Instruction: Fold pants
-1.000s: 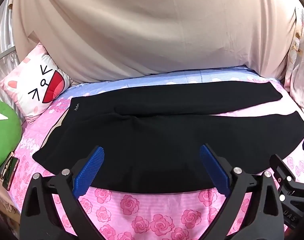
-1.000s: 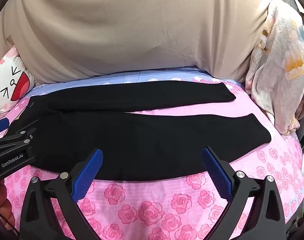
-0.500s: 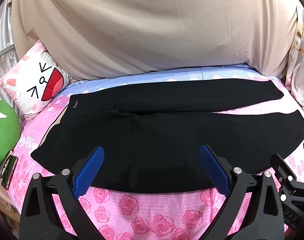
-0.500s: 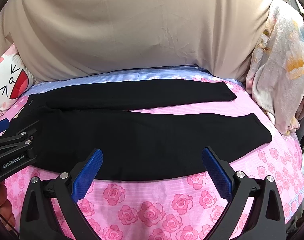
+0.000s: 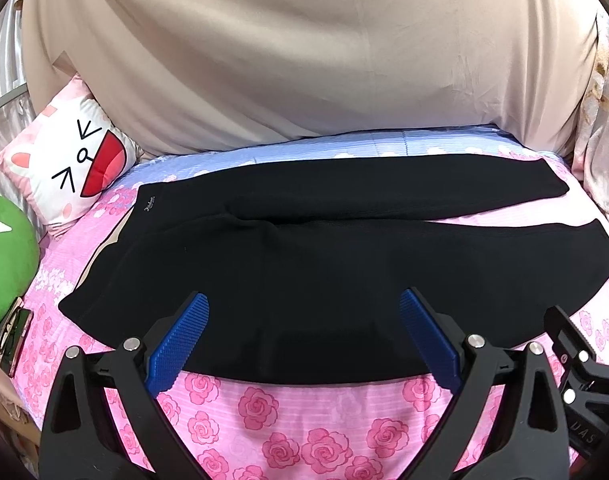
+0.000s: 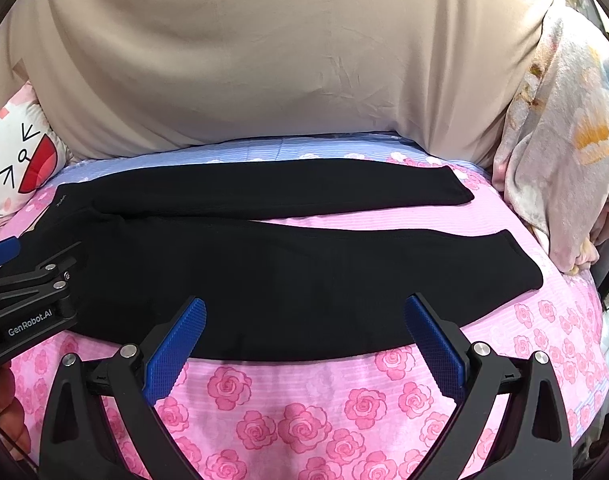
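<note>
**Both grippers over near leg, nothing grabbed**

Pants (image 5: 304,264) lie flat on the bed (image 5: 288,412), waist left, two legs running right; far leg near the beige cover (image 5: 304,60), near leg toward the front bed edge. Left gripper (image 5: 304,344) has fingers spread, empty, over the near hem line. Right gripper (image 6: 304,340) is likewise spread and empty, further right along the same leg.

Likely step: pick up the near leg to fold it over the far one. Do it well: pinch the near long edge at two well-apart spots, only that leg's layers, lift level, lay edge on edge.

Room: bare pink sheet in front, free. Left: cat pillow (image 5: 68,168) and green cushion (image 5: 4,264) close to the waist. Right: floral blanket (image 6: 560,160) near the leg ends. Back cover just beside the far leg, so little overshoot room.
</note>
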### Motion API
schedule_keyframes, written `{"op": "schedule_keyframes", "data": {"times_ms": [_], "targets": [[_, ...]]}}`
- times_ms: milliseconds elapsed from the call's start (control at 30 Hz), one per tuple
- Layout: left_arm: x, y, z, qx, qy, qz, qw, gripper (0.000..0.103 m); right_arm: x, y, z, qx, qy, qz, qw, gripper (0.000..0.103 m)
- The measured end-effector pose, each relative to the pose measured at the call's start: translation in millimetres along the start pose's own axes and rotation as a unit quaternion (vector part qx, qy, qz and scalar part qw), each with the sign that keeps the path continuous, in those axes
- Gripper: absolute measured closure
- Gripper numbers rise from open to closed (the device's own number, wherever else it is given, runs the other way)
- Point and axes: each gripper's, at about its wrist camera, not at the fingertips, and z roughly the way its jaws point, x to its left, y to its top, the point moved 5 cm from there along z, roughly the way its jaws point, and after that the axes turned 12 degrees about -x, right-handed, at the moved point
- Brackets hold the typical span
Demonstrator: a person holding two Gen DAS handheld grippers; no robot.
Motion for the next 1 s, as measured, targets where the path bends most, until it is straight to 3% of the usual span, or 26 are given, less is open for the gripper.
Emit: {"op": "schedule_keyframes", "data": {"times_ms": [1000], "targets": [[0.5,-1.4,2.6,0.006,0.003,0.004,1.0000,0.008,1.4,-3.8,2.1,0.002,0.000,0.000,1.000,0.005]]}}
